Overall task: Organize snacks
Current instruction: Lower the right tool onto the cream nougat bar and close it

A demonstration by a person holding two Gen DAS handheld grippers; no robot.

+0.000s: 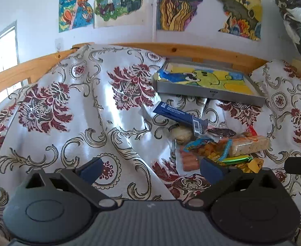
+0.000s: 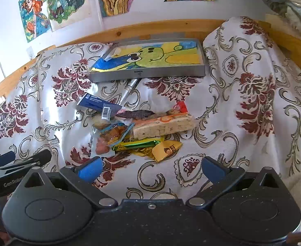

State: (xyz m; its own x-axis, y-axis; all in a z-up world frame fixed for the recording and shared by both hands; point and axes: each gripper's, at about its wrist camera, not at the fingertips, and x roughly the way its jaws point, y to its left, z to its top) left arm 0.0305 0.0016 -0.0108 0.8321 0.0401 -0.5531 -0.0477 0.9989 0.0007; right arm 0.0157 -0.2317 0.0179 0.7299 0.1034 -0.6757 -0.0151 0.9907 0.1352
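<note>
- On the bed, at the far side of the patterned bedspread (image 2: 242, 94) by the wooden rail, lies the grey tray (image 2: 150, 74) with a cartoon picture inside. I judge it rigid and the heaviest thing here; its rim wall is the natural place to grip, and it looks like the likely home for the snacks.
- Just in front of the tray sits the snack pile (image 2: 138, 129), packets overlapping and touching on soft, rumpled cloth that would give under any push.
- Topmost and largest is the long nougat bar (image 2: 164, 127) in clear wrap: probably firm but slippery, best pinched across its narrow width near the middle.
- Next, the dark blue packet (image 2: 99, 104) at the left rear, flat and light; a free end is the place to take it.
- Then the orange-filled pouch (image 2: 115, 133), soft and crinkly, apt to slide, so grip a sealed edge.
- Smaller still, the green foil bar (image 2: 138, 144) and yellow wrapper (image 2: 166, 149), light and half buried.
- The right gripper (image 2: 150, 169) is spread wide and empty, near the pile's front.
- The left gripper (image 1: 150, 169) is likewise spread, holding nothing, beside the pile's left edge.
</note>
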